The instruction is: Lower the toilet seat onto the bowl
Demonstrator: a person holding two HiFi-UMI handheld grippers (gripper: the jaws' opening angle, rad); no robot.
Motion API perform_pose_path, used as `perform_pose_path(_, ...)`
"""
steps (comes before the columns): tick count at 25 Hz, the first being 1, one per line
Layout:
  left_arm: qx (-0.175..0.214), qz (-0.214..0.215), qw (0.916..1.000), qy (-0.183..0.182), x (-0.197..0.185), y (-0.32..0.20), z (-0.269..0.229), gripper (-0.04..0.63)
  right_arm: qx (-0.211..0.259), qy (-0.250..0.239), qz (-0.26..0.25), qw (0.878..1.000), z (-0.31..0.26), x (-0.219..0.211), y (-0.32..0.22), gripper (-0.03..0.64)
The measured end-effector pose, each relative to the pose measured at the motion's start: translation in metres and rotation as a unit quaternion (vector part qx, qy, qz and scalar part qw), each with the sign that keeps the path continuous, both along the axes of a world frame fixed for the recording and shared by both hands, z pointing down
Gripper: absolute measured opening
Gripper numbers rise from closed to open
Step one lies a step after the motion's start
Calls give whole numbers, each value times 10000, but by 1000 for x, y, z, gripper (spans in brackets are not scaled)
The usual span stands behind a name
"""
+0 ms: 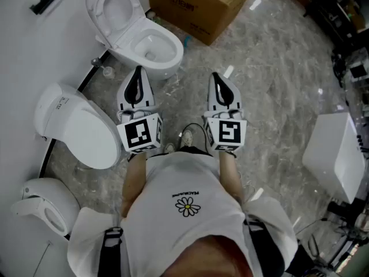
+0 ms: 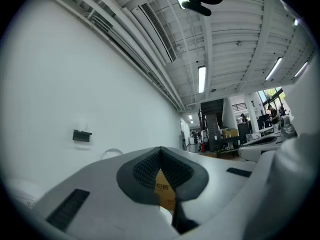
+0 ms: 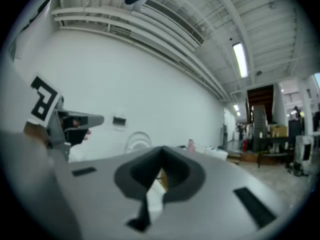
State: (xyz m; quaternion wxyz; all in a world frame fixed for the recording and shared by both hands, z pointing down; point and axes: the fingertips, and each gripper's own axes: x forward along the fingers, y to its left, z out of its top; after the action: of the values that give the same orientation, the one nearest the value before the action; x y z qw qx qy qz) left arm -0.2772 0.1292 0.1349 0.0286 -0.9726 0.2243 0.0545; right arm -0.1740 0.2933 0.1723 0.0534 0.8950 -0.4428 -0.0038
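A white toilet stands against the wall at the top of the head view, its seat and lid (image 1: 113,7) raised upright behind the open bowl (image 1: 153,46). My left gripper (image 1: 138,72) and right gripper (image 1: 217,77) hang side by side in front of the bowl, apart from it, both shut with nothing between the jaws. In the left gripper view the closed jaws (image 2: 161,152) point towards the wall. The right gripper view shows its closed jaws (image 3: 161,151), with the rounded top of the raised seat (image 3: 138,139) beyond.
A cardboard box (image 1: 199,6) sits right of the toilet. A second toilet with its lid down (image 1: 82,129) and a third (image 1: 44,210) line the left wall. A white cabinet (image 1: 337,154) stands at the right. The floor is grey marble (image 1: 277,85).
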Motion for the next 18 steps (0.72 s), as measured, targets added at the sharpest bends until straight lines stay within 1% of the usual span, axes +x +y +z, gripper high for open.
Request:
perform_pose_path(6, -85, -40, 9999, 55, -2, -4, 0, 20, 310, -313, -91, 9990, 3, 2, 1, 31)
perform_pose_path(13, -2, -50, 10000, -74, 4, -3, 4, 20, 232, -361, 25, 9991, 8, 13, 3, 29)
perform_pose_path(18, -34, -39, 9999, -128, 16, -4, 10, 20, 133, -363, 51, 9992, 15, 25, 2, 31)
